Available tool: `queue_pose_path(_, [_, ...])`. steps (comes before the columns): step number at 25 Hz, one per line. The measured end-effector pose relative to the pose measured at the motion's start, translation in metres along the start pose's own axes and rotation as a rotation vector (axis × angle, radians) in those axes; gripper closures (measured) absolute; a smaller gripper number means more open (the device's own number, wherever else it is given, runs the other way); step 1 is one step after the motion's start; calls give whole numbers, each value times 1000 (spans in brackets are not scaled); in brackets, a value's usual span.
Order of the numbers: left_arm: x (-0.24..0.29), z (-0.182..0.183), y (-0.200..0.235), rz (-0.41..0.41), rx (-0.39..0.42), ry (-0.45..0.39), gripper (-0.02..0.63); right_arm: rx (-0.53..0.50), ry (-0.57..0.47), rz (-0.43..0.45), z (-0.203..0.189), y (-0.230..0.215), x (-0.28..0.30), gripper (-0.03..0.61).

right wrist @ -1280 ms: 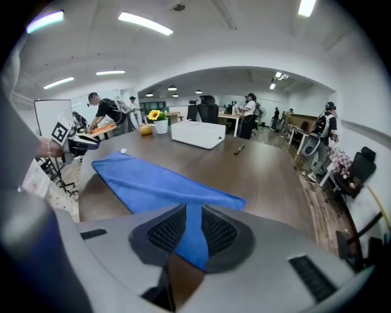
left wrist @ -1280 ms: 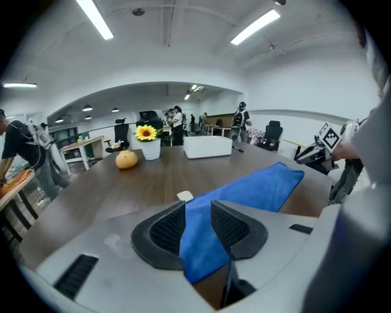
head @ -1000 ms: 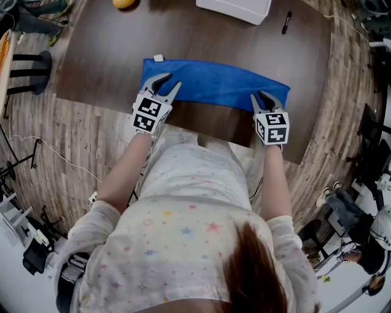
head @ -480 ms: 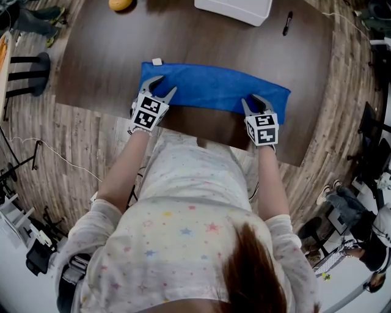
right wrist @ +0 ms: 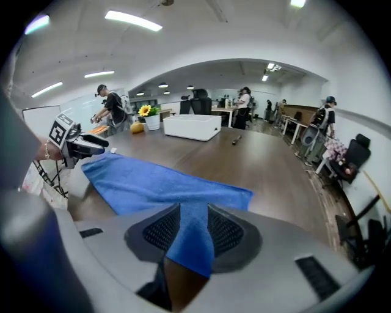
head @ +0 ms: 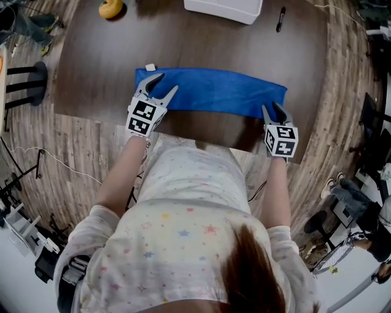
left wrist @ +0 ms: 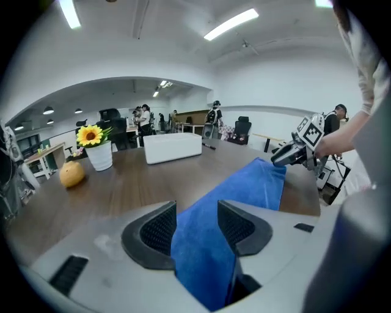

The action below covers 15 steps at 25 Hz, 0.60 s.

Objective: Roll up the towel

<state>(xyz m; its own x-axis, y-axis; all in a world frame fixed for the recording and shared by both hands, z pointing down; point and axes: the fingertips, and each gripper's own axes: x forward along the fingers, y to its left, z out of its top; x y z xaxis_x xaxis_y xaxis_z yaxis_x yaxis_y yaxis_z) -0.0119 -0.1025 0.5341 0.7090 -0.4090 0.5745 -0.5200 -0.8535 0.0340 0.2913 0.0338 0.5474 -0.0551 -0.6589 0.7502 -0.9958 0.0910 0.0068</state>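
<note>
A blue towel [head: 211,92] lies folded into a long strip across the dark wooden table [head: 183,43]. At the strip's left end is my left gripper [head: 166,82], its jaws spread wide. Those jaws have just been opening. In the left gripper view the towel [left wrist: 244,189] runs between them without being squeezed. My right gripper [head: 273,109] is at the near right corner, shut on a pinched fold of the towel [right wrist: 153,183]. From each gripper view the other gripper shows at the far end, the right gripper [left wrist: 287,156] and the left gripper [right wrist: 91,143].
A white box [head: 223,9], a black pen [head: 280,18] and a yellow object [head: 111,8] sit at the table's far side. A sunflower pot [left wrist: 98,150] stands near the box. The person stands at the near edge. Chairs and people are beyond the table.
My right gripper has shifted right along the near edge to the towel's right corner. The left gripper's jaws stand wider than before, still at the left end.
</note>
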Motion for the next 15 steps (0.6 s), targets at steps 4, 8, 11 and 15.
queue_pose_path(4, [14, 35, -19, -76, 65, -43, 425, 74, 13, -80, -18, -33, -12, 435])
queue_pose_path(8, [37, 58, -38, -146, 109, -59, 425, 111, 24, -98, -25, -44, -18, 420])
queue_pose_path(11, [56, 73, -57, -207, 153, -61, 425, 145, 15, -110, -32, -45, -24, 420])
queue_pose_path(15, [73, 76, -75, -261, 202, -39, 425, 175, 8, -115, -36, -51, -21, 420])
